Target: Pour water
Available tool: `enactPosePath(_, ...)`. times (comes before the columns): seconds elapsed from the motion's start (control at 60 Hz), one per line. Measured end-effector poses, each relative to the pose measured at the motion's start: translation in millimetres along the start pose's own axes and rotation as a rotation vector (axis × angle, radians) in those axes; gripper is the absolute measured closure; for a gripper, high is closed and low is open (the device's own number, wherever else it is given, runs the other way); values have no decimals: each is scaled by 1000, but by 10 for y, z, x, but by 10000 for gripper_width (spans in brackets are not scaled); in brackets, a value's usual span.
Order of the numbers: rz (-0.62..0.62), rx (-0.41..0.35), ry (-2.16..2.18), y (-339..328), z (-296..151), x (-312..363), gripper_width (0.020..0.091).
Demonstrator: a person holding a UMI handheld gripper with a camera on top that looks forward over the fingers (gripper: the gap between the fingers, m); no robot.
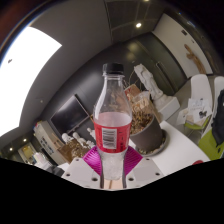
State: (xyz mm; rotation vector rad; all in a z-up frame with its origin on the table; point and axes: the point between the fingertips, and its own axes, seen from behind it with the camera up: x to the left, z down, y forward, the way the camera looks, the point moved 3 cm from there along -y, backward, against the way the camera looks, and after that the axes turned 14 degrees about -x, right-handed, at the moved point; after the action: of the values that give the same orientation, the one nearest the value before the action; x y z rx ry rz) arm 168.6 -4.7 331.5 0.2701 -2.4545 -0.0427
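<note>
Gripper (112,172) clamps 1 capped bottle (112,118) between pink pads (93,160), long axis upright; dark pot (148,135) just beyond, rightward, likely pour target.

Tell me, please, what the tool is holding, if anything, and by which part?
The tool holds a clear bottle of red liquid with a black cap, gripped low on its body near the base between the pink pads.

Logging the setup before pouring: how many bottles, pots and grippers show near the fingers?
Bottle, red drink, black cap, held in the fingers: 1
Pot with a plant, beyond it: 1
Gripper: 1
Total: 3
</note>
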Motion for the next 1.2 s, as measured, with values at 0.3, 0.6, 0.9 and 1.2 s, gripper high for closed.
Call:
enactPosePath(0.3, 224, -50, -625, -119, -357, -1746, 865)
enactPosePath(0.6, 347, 81, -584, -392, 380, -2925, 865)
enactPosePath(0.9, 378, 79, -588, -542, 800, -3234, 860)
enactPosePath(1.2, 396, 96, -596, -547, 787, -3221, 671)
